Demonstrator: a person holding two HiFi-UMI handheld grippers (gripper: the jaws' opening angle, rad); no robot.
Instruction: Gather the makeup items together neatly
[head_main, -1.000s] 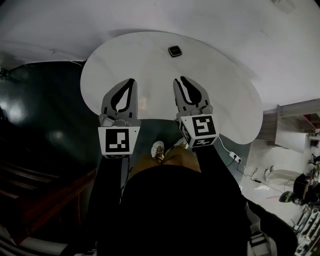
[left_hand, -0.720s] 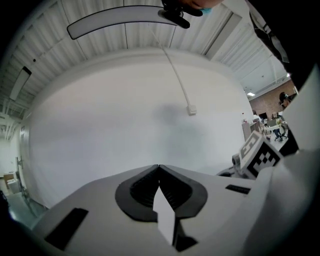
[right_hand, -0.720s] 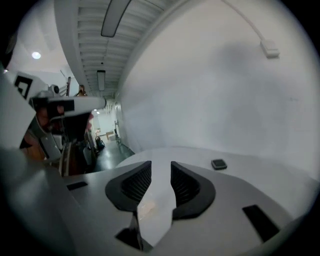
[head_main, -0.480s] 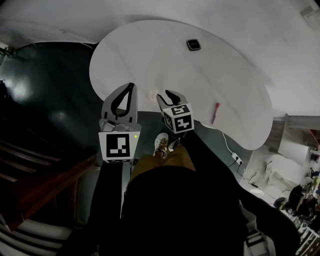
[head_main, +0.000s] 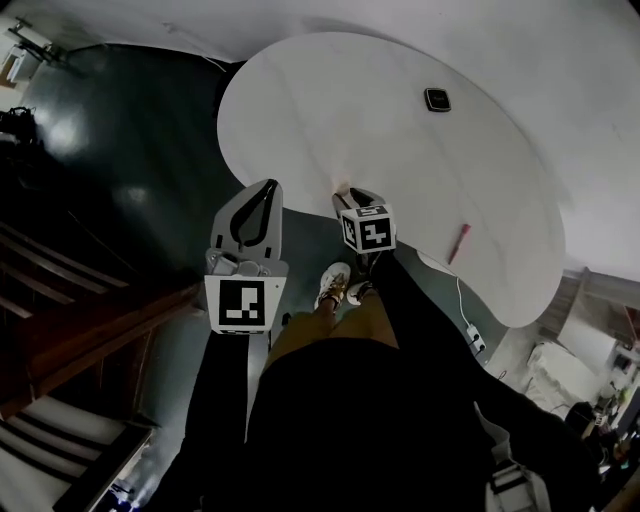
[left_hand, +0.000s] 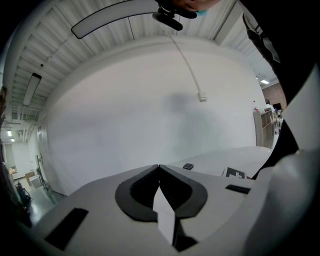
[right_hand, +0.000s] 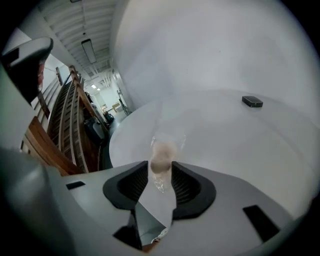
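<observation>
White laminate forms the large oval tabletop (head_main: 330, 110), which stands over a dark glossy floor (head_main: 150, 150). At the table's near edge the right gripper (head_main: 347, 193), a white two-jaw tool with black ribbed pads and a marker cube, tilts steeply downward. Its jaws are spread and have just been opening. Between their tips sits a small clear bottle with pinkish-beige contents (right_hand: 162, 154). It rests on the tabletop close beside both pads and is rather blurred, and nothing shows the pads squeezing it.

The left gripper (head_main: 268, 185), of the same white and black build, is to the left of the right one, by the table's near-left rim. It points almost level, and its jaws are pressed together at the tips with nothing between them.

Two more makeup items lie well apart from the bottle. A small black square case with rounded corners (head_main: 436, 99) is on the far side of the table. A slim red stick (head_main: 459, 243) lies close to the right rim.

Below the grippers the person's pale shoes (head_main: 333, 285) stand on the floor, and a brown wooden staircase (head_main: 70, 300) runs along the left.
</observation>
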